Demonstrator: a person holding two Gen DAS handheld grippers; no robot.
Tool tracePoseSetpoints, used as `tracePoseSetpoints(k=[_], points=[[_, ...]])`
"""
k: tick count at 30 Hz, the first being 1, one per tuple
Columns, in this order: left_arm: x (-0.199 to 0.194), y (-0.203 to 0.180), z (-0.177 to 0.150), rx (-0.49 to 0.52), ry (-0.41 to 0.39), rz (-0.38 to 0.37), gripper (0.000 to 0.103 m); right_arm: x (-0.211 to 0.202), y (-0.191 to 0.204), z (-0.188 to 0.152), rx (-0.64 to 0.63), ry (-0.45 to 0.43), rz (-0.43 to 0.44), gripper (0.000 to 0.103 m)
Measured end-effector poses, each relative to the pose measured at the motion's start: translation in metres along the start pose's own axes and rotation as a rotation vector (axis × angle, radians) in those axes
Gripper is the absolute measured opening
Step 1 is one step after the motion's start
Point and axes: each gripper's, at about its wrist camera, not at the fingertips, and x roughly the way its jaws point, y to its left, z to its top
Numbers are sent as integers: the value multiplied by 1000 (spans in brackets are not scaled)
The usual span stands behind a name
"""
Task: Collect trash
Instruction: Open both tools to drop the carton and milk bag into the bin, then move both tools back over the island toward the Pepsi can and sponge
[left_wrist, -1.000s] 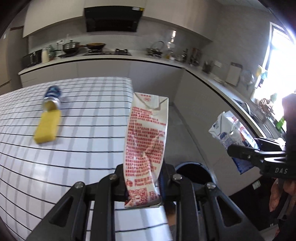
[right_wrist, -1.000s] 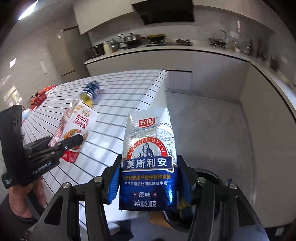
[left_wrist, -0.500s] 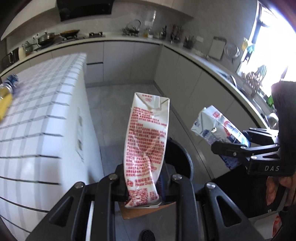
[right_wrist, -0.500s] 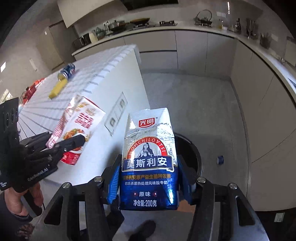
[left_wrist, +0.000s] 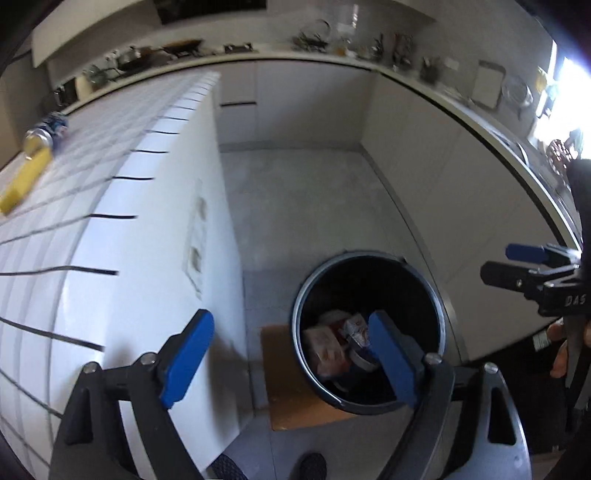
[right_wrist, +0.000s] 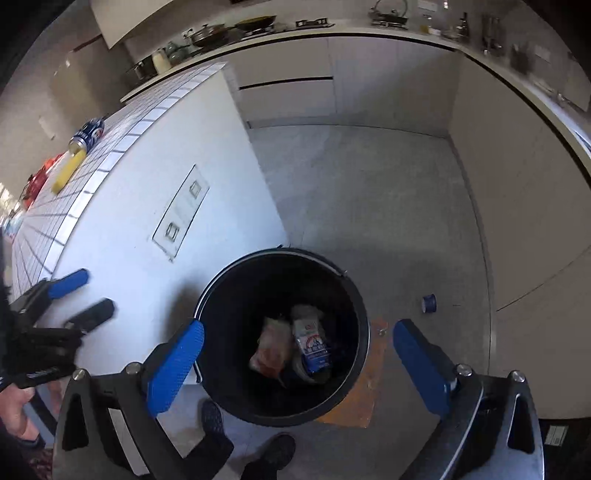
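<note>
- The left gripper (left_wrist: 291, 354) hangs over the floor beside the kitchen island, its blue-padded jaws spread wide with nothing between them.
- The right gripper (right_wrist: 299, 354) hangs directly above the black bin (right_wrist: 236, 280), jaws likewise wide apart and holding nothing.
- From the left wrist view, the bin (left_wrist: 424, 280) sits at about 5 o'clock of the frame, partly behind the right-hand blue pad (left_wrist: 391, 358).
- Inside the bin, seen from the right wrist, lie two cartons side by side: a blue-and-white milk carton (right_wrist: 312, 345) at 3 o'clock of a crumpled red-and-white carton (right_wrist: 271, 347). Both rest on the bottom, touching or nearly so.
- A brown cardboard sheet (right_wrist: 364, 387) lies flat on the grey floor under the bin, sticking out at the bin's 4 o'clock.
- A small blue cap-like thing (right_wrist: 429, 303) sits on the floor, well apart from the bin at its 3 o'clock.
- On the white tiled island top (right_wrist: 122, 140), at 10 o'clock in the right wrist view, a blue drink can (right_wrist: 88, 132) lies on its side with a yellow block (right_wrist: 69, 170) just beside it.
- The person's dark shoes (right_wrist: 273, 454) show at 6 o'clock, near the bin's base.
</note>
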Motion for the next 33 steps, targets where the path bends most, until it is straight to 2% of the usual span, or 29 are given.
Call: tracePoseSetpoints(k=[5, 11, 18, 28, 33], points=[[-23, 4, 0, -32, -48, 25, 87, -7, 11, -1, -11, -48, -55, 103], [-29, -5, -3, -55, -50, -22, 89, -18, 24, -5, 1, -73, -105, 103], [-42, -4, -1, -67, -99, -1, 89, -38, 32, -8, 3, -111, -100, 103], [-66, 23, 9, -103, -166, 49, 89, -60, 58, 1, -20, -159, -78, 103], [-75, 44, 6, -135, -183, 90, 89, -70, 85, 5, -50, -191, -48, 103]])
